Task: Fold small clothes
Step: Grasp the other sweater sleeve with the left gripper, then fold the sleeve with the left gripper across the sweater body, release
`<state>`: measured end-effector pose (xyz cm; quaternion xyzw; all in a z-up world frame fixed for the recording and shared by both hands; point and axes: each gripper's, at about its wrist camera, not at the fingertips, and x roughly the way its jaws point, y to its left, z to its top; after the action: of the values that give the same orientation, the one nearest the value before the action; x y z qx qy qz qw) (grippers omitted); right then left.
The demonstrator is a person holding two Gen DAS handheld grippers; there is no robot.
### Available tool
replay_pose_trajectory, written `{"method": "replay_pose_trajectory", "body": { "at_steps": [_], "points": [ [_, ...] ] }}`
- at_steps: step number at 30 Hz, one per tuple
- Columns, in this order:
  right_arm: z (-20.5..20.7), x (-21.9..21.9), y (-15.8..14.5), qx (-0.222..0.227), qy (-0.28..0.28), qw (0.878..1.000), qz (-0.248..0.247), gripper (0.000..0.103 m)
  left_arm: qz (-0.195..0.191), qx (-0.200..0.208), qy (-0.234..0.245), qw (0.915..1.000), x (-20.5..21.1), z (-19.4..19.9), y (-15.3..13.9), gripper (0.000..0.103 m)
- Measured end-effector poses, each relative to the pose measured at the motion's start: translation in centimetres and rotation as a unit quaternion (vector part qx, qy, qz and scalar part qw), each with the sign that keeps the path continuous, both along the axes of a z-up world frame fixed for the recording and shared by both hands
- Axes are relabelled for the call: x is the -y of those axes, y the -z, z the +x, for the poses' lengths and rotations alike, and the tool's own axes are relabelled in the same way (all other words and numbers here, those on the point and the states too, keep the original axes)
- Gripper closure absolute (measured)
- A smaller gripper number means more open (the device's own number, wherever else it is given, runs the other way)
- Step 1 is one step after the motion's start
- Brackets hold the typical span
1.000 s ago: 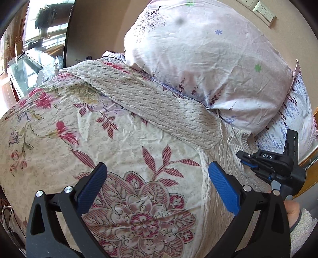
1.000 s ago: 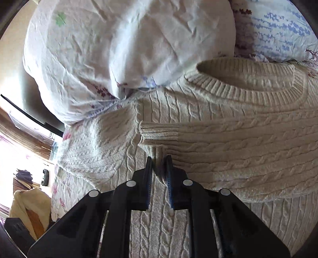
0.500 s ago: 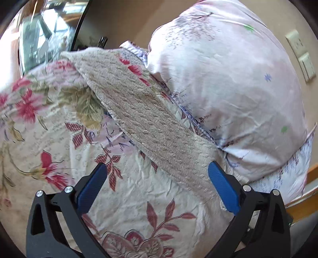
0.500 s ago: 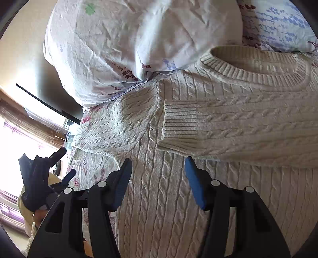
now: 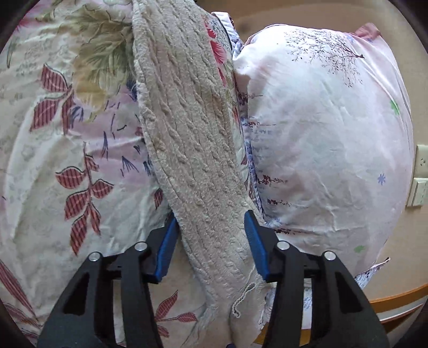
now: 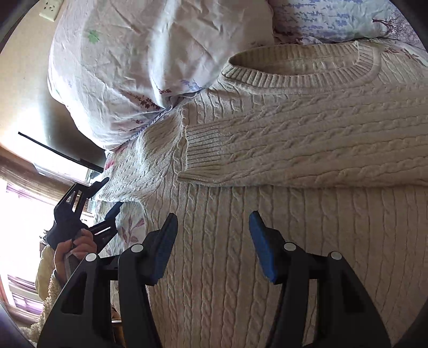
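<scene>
A cream cable-knit sweater (image 6: pixel 267 241) lies flat on a floral bedsheet (image 5: pixel 53 160), its neck (image 6: pixel 299 72) toward the pillows. One sleeve (image 6: pixel 307 152) is folded across the chest. The other sleeve (image 5: pixel 192 150) stretches out along the pillow. My left gripper (image 5: pixel 210 241) is open, its blue pads on either side of this sleeve near the shoulder. It also shows in the right wrist view (image 6: pixel 88 211). My right gripper (image 6: pixel 212 241) is open and empty just above the sweater's body.
A large pale floral pillow (image 5: pixel 321 147) lies right beside the outstretched sleeve, and it also shows in the right wrist view (image 6: pixel 147 53). A second, blue-patterned pillow (image 6: pixel 334 18) lies behind the neck. Wall switches (image 5: pixel 420 182) and a wooden bed edge (image 5: pixel 396 299) are at the right.
My right gripper let go of the folded sleeve's cuff, opened and drew back. My left gripper moved over to the outstretched sleeve and its jaws narrowed around it.
</scene>
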<state>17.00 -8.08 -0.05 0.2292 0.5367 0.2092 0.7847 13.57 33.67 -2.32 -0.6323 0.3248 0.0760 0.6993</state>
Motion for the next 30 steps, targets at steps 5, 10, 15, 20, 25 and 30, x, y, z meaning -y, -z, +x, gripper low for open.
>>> {"method": "replay_pose_trajectory", "body": {
  "at_steps": [5,10,15,20,25,30],
  "points": [
    [-0.5,1.3,0.2,0.001,0.006,1.0,-0.001,0.045,-0.013,-0.001,-0.028,0.9995,-0.4,0.2,0.8,0.074],
    [-0.4,2.6,0.6,-0.003,0.021,1.0,0.002,0.044,0.03,0.021,-0.005,0.9993,-0.2,0.5,-0.8,0.097],
    [-0.6,4.2,0.7,-0.005,0.031,0.999,0.007,0.04,0.08,0.085,0.035,0.9926,1.9,1.0,-4.8,0.097],
    [-0.8,5.2,0.8,-0.006,0.033,0.999,0.013,0.04,0.127,0.155,0.099,0.9747,6.2,1.2,-8.9,0.097],
    [-1.0,6.5,0.9,-0.006,0.037,0.999,0.018,0.04,0.193,0.165,0.155,0.9549,11.3,1.8,-10.3,0.097],
    [-1.4,8.1,1.2,-0.013,0.051,0.998,0.025,0.04,0.219,0.153,0.213,0.9401,15.2,2.1,-9.6,0.097]
  ]
}}
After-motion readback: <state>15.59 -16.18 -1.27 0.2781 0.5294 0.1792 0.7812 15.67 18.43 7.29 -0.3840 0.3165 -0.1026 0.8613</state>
